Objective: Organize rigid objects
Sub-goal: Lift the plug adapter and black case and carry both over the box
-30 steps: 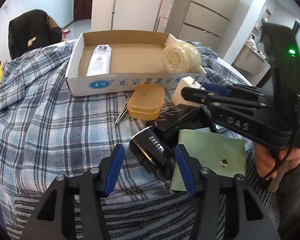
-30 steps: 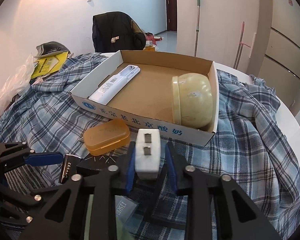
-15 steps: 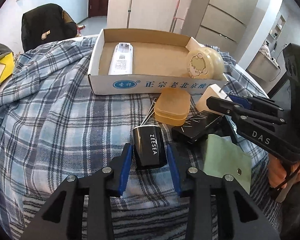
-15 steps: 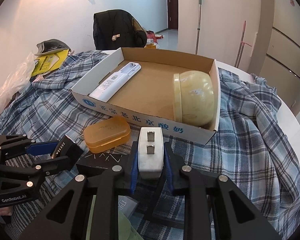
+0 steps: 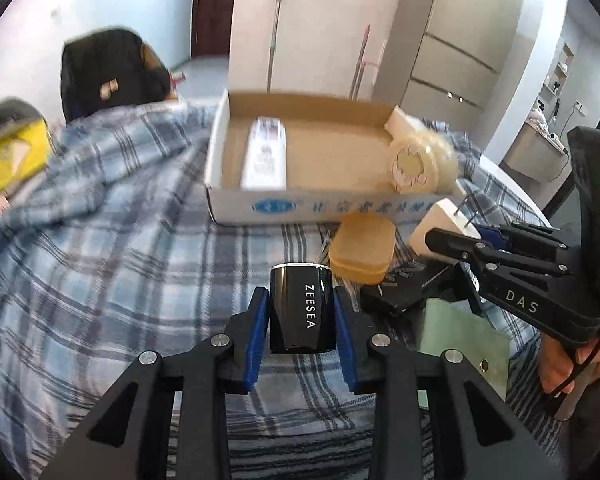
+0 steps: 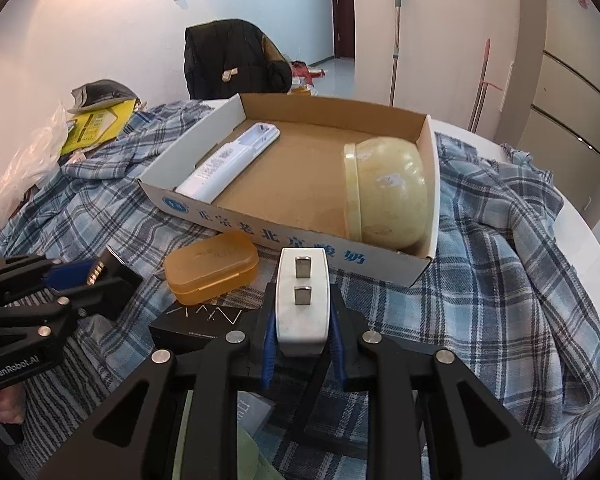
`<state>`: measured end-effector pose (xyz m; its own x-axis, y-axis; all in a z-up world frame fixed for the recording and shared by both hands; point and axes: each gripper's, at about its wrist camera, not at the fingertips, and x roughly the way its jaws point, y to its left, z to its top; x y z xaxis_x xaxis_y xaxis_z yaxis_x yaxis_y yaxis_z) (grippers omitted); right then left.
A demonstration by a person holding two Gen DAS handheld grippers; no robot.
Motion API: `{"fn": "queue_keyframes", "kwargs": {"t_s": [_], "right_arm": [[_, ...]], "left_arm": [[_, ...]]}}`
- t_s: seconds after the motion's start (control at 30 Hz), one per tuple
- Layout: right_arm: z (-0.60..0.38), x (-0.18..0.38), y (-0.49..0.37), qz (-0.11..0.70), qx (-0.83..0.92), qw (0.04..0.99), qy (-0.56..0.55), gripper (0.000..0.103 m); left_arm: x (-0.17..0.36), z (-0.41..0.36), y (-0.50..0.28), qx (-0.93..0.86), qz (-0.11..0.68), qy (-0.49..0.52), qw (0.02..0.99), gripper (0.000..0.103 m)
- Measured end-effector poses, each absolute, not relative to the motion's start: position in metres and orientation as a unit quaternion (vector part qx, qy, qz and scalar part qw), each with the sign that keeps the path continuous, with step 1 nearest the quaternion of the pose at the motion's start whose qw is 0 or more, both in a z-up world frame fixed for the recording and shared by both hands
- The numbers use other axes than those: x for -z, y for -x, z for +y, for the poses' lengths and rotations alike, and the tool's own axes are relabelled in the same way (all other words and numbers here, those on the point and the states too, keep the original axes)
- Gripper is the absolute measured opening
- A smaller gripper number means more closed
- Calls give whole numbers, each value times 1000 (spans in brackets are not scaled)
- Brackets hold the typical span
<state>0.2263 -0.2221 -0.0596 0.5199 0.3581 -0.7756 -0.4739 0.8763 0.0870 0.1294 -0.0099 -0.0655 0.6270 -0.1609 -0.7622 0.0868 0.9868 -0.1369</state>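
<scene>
My left gripper (image 5: 300, 312) is shut on a black ZEESEA box (image 5: 302, 308) and holds it above the plaid cloth. My right gripper (image 6: 302, 316) is shut on a white plug adapter (image 6: 303, 300), prongs up, in front of the cardboard box (image 6: 300, 240). The cardboard box holds a white remote (image 6: 228, 164) on its left and a cream round container (image 6: 388, 192) on its right. An orange plastic case (image 6: 212, 266) and a flat black box (image 6: 200, 322) lie in front of it. The right gripper also shows in the left wrist view (image 5: 456, 236).
A green pouch (image 5: 460, 340) lies at the right under the right gripper. Plaid cloth (image 6: 500, 260) covers the round white table (image 6: 588, 248). A black jacket on a chair (image 6: 232, 60) and a yellow package (image 6: 96, 124) sit behind and to the left.
My left gripper closed on the black ZEESEA box and lifted it off the cloth toward the cardboard box. My right gripper closed on the white adapter and kept hold of it.
</scene>
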Motion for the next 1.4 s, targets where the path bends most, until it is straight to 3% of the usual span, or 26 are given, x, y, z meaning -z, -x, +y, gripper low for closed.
{"fn": "queue_keyframes", "kwargs": {"t_s": [0.23,0.6,0.97,1.2,1.4], "right_arm": [[-224,51,-219,408,-229,881,77,21],[-221,33,-216,391,-235,887,73,21],[-226,-59,-205,337,-224,913,55,21],[-224,-103,-246,301,-202,932,2,21],[-208,-62,-320,368,-179,912,-13,21]], "left_arm": [[48,-8,-119,58,374,26,925,33],[30,-8,-114,30,367,5,930,33],[-72,-1,-102,36,276,7,961,33],[-111,-14,-160,64,244,43,967,33],[-67,-14,-232,76,304,62,948,33]]}}
